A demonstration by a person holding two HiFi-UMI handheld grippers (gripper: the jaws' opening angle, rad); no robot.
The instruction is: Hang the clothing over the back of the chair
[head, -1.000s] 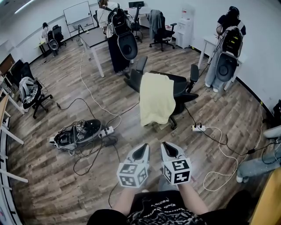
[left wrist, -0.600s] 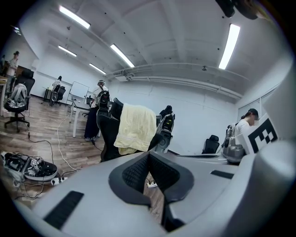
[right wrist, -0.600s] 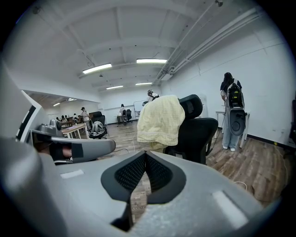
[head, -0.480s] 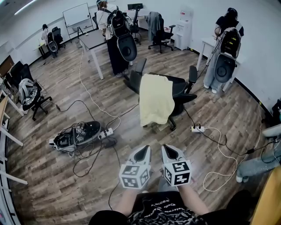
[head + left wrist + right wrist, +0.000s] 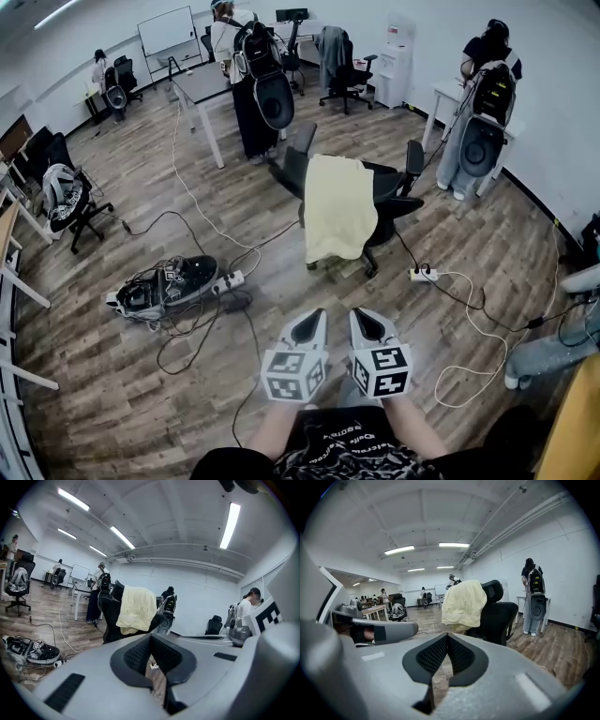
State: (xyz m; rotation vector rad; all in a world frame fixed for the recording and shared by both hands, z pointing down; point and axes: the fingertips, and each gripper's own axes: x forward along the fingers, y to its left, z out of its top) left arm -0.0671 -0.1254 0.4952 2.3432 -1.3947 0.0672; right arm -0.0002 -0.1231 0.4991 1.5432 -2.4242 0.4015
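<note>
The pale yellow towel-like garment (image 5: 340, 208) hangs over the back of the black office swivel chair (image 5: 392, 186). It covers the backrest from the top edge down past the seat, out in the middle of the wood-plank floor (image 5: 234, 211). Well short of the chair, the left gripper (image 5: 311, 324) and right gripper (image 5: 364, 324) are held side by side, both pointing towards it. Each has its jaws pressed together with nothing between them. To the left, a black open bag (image 5: 169, 285) lies on the floor with tangled cables in and around it. Compared with a second ago, the garment hangs the same way and the grippers keep the same pose.
</note>
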